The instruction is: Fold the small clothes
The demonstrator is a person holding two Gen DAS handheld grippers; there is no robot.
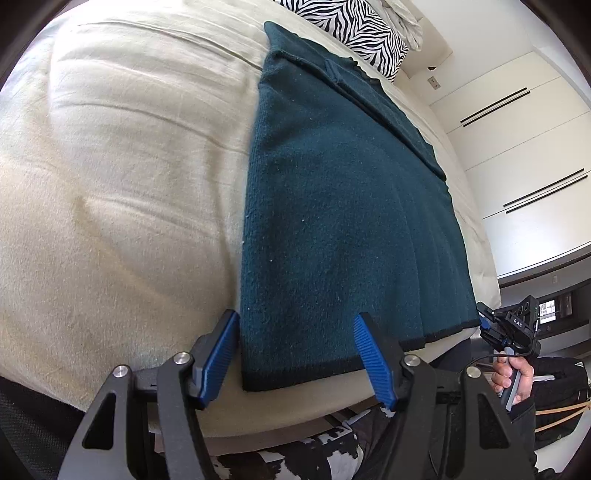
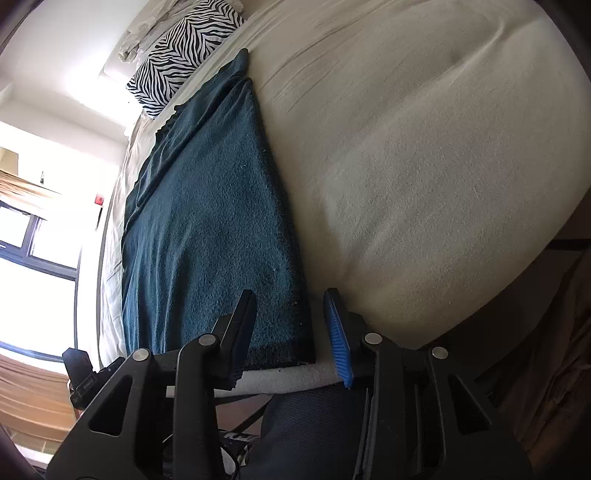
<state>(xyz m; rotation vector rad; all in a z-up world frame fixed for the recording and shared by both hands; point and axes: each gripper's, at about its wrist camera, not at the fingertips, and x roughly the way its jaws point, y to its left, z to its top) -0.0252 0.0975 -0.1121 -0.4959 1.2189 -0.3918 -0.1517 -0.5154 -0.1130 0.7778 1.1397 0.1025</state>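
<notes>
I see one dark teal garment [image 1: 343, 206] lying flat on one cream bed [image 1: 122, 166], with its black-trimmed hem at the near edge. One zebra-striped pillow [image 1: 354, 29] sits at the far end of the bed. I have two grippers. My left gripper [image 1: 295, 358] has its jaws wide apart around the garment's near left corner, and its two blue pads are not pressing on the cloth. My right gripper [image 2: 293, 339] has its jaws partly open around the near right corner, and the cloth edge lies between them without being squeezed. In the left view I see one hand [image 1: 513, 376] holding the other gripper's handle.
</notes>
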